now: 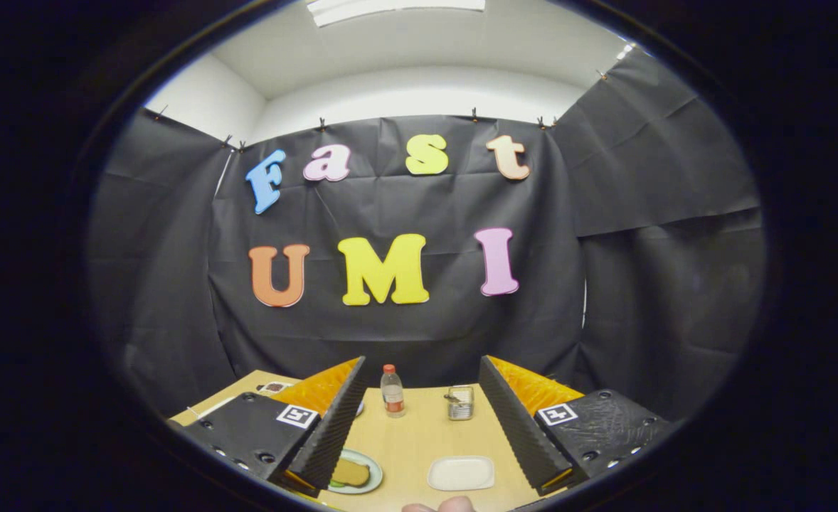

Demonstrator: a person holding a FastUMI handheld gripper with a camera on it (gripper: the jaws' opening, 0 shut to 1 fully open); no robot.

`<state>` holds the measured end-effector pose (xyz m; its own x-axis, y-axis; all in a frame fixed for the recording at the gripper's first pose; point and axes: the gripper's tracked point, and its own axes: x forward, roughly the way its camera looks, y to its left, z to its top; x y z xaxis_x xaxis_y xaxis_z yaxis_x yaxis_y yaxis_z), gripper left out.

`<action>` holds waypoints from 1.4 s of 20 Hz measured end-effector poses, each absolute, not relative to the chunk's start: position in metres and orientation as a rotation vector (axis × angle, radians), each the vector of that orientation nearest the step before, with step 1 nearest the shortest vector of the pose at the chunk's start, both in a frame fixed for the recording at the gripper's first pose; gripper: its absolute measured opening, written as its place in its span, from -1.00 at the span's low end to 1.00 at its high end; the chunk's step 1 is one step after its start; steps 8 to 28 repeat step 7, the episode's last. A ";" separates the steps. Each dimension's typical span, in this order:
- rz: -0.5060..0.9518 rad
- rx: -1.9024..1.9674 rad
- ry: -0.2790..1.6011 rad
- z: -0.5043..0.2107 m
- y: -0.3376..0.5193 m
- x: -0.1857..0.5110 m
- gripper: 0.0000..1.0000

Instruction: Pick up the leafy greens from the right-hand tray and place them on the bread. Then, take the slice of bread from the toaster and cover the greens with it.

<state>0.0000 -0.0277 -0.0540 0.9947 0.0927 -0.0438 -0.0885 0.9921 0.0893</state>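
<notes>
My gripper stands open, high above the wooden table, with nothing between its fingers. Below and between the fingers, a slice of bread lies on a round greenish plate, partly hidden behind the left finger. To its right sits a white rectangular tray; I cannot make out greens on it. Farther back, near the right finger, stands a small metal toaster; whether bread sits in it is too small to tell.
A clear plastic bottle with a red cap stands at the back of the table, left of the toaster. A small dish rests near the far left corner. A person's fingertips show at the table's near edge.
</notes>
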 end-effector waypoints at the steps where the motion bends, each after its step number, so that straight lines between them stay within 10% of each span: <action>1: 0.089 0.084 0.042 -0.052 -0.027 0.000 0.92; 28: 0.082 0.097 0.038 -0.049 -0.023 0.008 0.92</action>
